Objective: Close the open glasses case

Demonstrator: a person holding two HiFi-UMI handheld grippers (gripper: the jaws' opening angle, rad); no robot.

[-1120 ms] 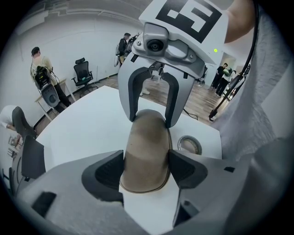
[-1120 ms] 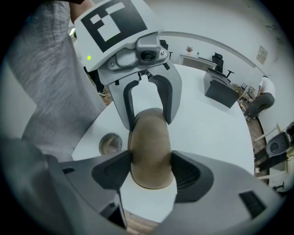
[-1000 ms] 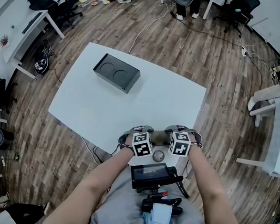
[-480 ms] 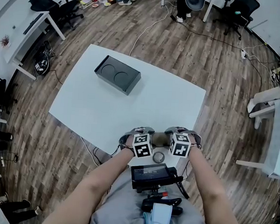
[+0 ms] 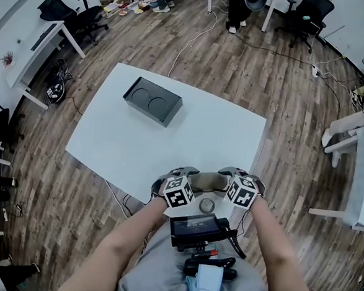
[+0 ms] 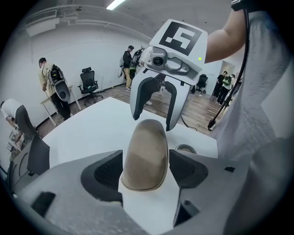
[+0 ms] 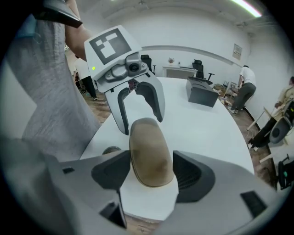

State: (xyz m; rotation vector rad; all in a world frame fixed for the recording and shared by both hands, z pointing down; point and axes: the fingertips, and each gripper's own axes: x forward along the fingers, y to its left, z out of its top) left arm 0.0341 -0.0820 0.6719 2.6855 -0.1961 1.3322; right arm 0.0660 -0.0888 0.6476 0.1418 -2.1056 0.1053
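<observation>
Clutter: one black box (image 5: 152,98) at the far side of the white table (image 5: 170,141), well apart from your work. One small metal ring (image 5: 206,205) lies just beside the grippers. One glasses case (image 5: 207,182), looking closed, lies at the near edge. Your left gripper (image 6: 145,167) pinches one end and your right gripper (image 7: 151,172) the other, pads touching both sides.

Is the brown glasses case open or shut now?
Shut, it seems: the glasses case lies on the table as one rounded shell with a thin seam at its edge; no lid stands up.
</observation>
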